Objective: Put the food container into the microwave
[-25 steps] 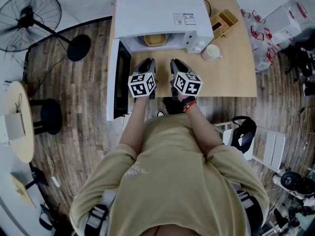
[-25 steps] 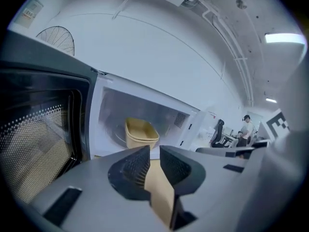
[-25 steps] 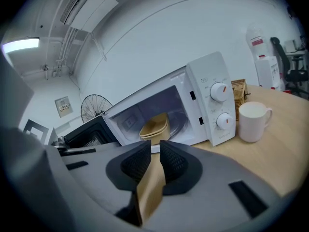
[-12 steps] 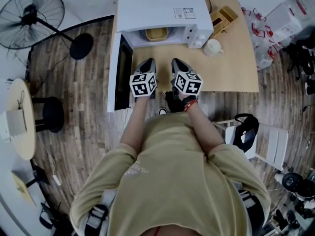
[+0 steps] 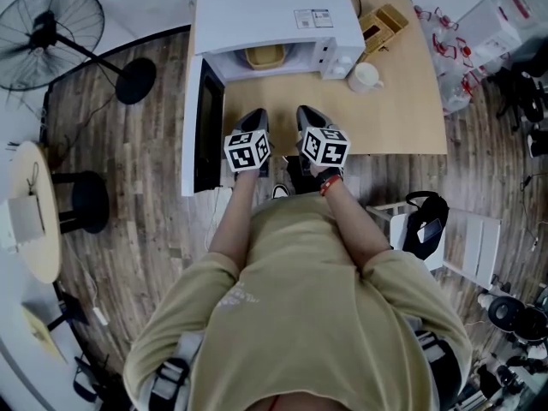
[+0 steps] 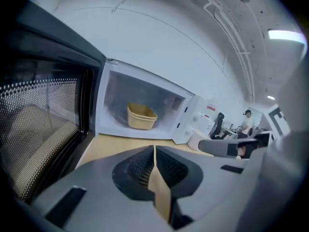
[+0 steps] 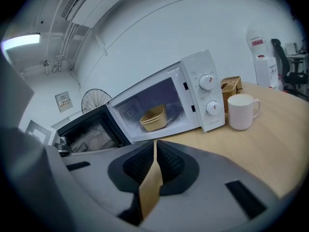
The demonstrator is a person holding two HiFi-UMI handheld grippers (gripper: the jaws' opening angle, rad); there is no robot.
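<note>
The tan food container [image 5: 261, 56] sits inside the white microwave [image 5: 270, 15], whose door [image 5: 205, 127] hangs open to the left. In the left gripper view the container [image 6: 141, 116] rests on the turntable, upright. The right gripper view shows the container [image 7: 153, 118] in the cavity too. My left gripper [image 5: 256, 116] and right gripper [image 5: 306, 113] hover side by side over the table's front part, short of the microwave. Both are shut with nothing between their jaws, as the left gripper [image 6: 154, 150] and right gripper [image 7: 154, 144] show in their own views.
A white mug [image 5: 366, 76] stands on the wooden table [image 5: 402, 118] right of the microwave's control panel [image 7: 205, 91]. A wooden box [image 5: 383, 24] sits behind it. A floor fan [image 5: 51, 32] and a round stool [image 5: 86, 199] stand to the left.
Both grippers have drawn back a little from the microwave toward the table's front edge. The container stays inside and the door stays open.
</note>
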